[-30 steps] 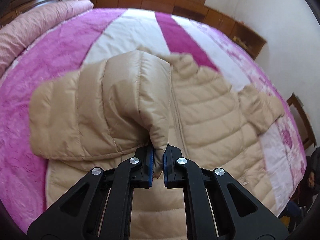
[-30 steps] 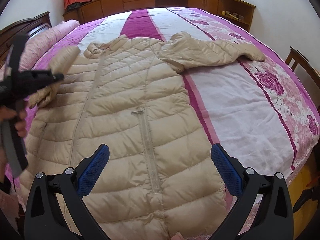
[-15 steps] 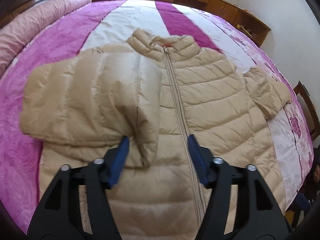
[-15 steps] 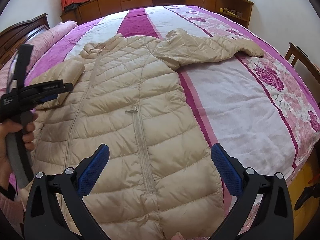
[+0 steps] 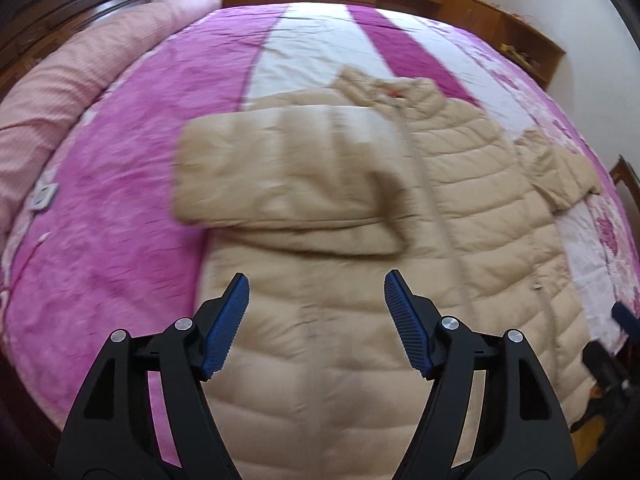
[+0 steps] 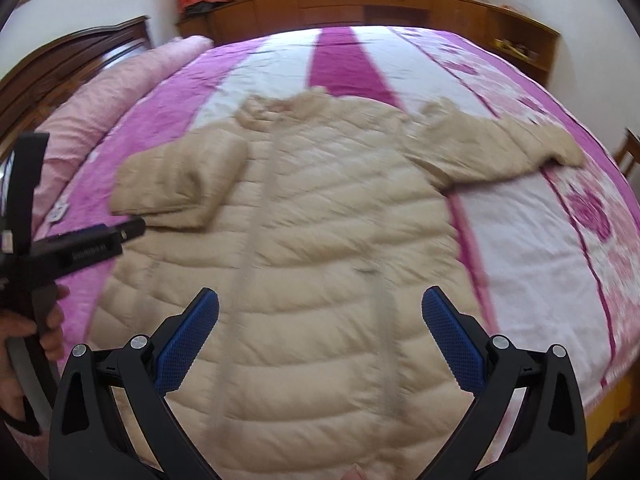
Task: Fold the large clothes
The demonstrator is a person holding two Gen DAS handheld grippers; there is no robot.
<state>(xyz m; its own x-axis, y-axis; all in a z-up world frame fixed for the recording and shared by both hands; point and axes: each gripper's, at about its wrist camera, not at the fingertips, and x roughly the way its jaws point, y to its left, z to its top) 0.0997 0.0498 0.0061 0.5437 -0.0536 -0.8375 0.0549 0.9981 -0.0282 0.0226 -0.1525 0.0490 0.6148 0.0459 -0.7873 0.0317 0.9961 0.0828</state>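
A long beige puffer coat (image 5: 460, 216) (image 6: 320, 240) lies flat, zipper up, on the bed. Its left sleeve (image 5: 280, 184) (image 6: 180, 184) is folded inward across the chest. Its right sleeve (image 6: 500, 148) (image 5: 560, 172) stretches out sideways. My left gripper (image 5: 316, 312) is open and empty, above the coat's lower left part and short of the folded sleeve; it also shows in the right wrist view (image 6: 120, 236). My right gripper (image 6: 320, 332) is open and empty above the coat's lower middle.
The bed (image 5: 120, 200) has a pink, magenta and white striped cover. A rolled pink quilt (image 5: 60, 80) (image 6: 100, 96) lies along the left side by the dark headboard (image 6: 60, 64). Wooden cabinets (image 6: 360, 4) line the far wall. A chair (image 6: 628, 156) stands at the right.
My left gripper let go of the sleeve cuff, opened wide and drew back; the sleeve now rests folded on the coat. Both views have shifted and are blurred.
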